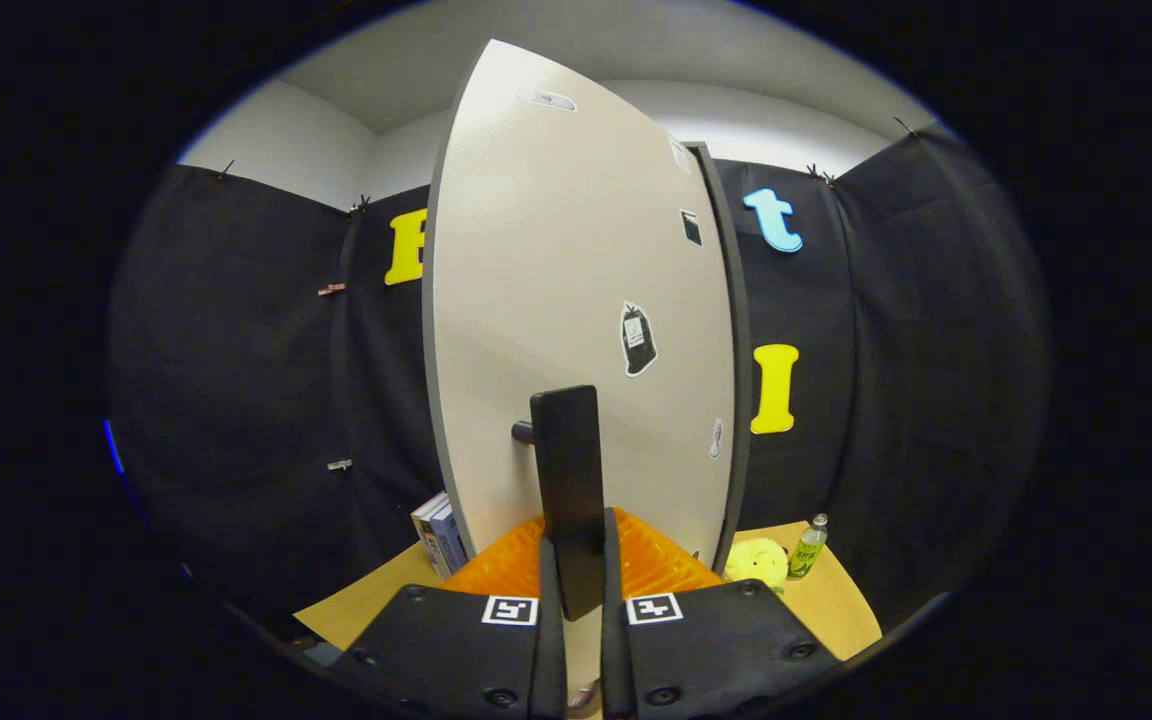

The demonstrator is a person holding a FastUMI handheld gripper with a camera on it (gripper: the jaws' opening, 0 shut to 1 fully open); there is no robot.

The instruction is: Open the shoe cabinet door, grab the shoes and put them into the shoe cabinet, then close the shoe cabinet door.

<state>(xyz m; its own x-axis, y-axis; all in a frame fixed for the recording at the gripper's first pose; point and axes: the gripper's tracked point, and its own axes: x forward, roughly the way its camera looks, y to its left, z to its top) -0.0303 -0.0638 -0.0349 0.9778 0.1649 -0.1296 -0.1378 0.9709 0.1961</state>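
Both tool (573, 560) fingers clamp the door (576, 300) handle (568, 480) (upright).

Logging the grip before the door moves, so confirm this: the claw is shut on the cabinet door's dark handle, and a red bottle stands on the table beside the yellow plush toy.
One detail is wrong: the bottle is green, not red. The gripper view shows it on the table beside the yellow plush toy. The rest holds: the claw is shut on the dark handle of the cabinet door.
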